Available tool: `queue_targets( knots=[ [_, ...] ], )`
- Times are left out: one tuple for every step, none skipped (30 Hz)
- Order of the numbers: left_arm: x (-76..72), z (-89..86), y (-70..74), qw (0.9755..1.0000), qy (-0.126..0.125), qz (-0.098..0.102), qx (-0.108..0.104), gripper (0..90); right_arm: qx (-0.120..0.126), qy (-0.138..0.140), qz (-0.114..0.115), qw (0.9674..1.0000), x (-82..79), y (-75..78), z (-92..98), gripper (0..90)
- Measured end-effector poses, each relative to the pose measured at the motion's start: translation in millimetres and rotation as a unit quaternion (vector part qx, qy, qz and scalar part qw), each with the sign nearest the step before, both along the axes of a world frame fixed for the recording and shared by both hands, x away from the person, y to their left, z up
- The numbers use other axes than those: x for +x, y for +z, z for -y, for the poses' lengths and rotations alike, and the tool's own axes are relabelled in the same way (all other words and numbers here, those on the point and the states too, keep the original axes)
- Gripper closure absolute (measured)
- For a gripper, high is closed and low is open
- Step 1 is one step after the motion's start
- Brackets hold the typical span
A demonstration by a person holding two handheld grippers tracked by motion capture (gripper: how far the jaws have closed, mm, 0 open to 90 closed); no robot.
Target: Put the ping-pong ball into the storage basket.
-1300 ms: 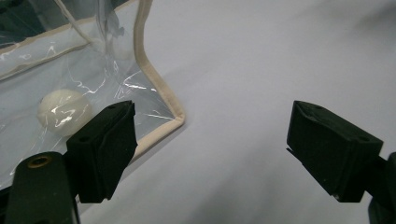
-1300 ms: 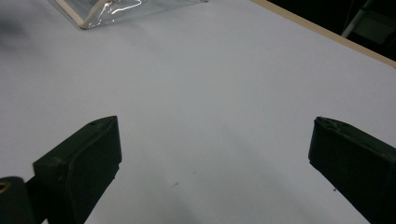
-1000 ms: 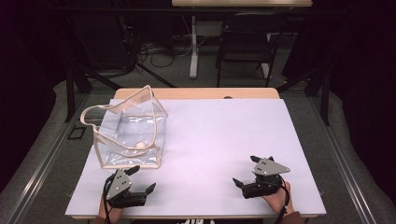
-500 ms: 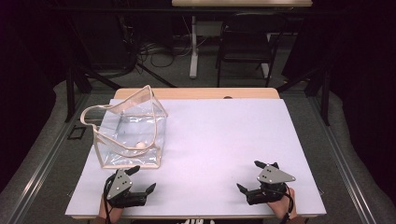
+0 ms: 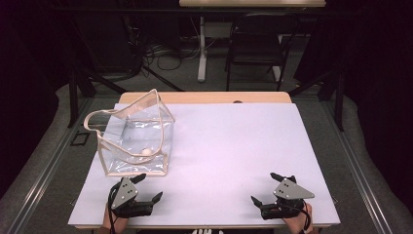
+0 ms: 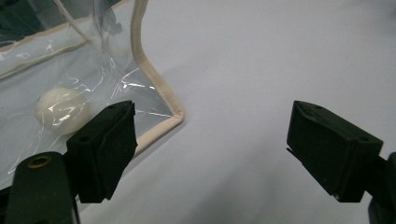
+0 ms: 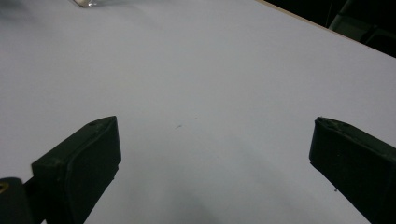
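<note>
Clear plastic bag [image 5: 139, 141] with beige trim and looped handle, standing upright, far-left part of the white table. Small white ball [image 5: 146, 152] inside, on its bottom, near side.

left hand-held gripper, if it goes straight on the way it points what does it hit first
Probably the clear bag's near corner: its beige-trimmed edge lies just past the left hand-held gripper's one jaw, a white ball inside. The gap's middle faces bare white table, so depth is uncertain.
</note>
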State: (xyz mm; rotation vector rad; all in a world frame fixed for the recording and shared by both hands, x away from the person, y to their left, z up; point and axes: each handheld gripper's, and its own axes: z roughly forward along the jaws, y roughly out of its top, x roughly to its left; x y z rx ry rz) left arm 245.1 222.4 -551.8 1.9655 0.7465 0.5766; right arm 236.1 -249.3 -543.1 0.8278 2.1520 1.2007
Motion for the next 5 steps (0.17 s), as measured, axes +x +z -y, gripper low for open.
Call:
queue_targets(
  knots=[
    [-0.1,0.0,0.1,1.0000,0.001,0.000,0.001,16.1,0.001,-0.001,0.001,1.0000,0.1,0.0,0.6,1.6],
    [0.2,-0.2,0.0,1.0000,0.001,0.000,0.002,16.1,0.003,-0.001,0.002,1.0000,0.6,-0.1,1.3,1.5],
    [0.6,0.1,-0.4,1.0000,0.001,0.000,0.000,16.1,0.004,-0.001,0.000,1.0000,0.9,-0.2,1.8,1.3],
    [1.0,0.2,-0.6,1.0000,0.001,-0.001,0.000,16.1,0.006,-0.001,0.001,1.0000,1.3,-0.6,2.0,1.2],
    [1.5,0.4,-0.8,1.0000,0.002,-0.001,0.000,16.1,0.006,0.000,0.000,1.0000,1.6,-0.7,2.4,1.2]
  ],
)
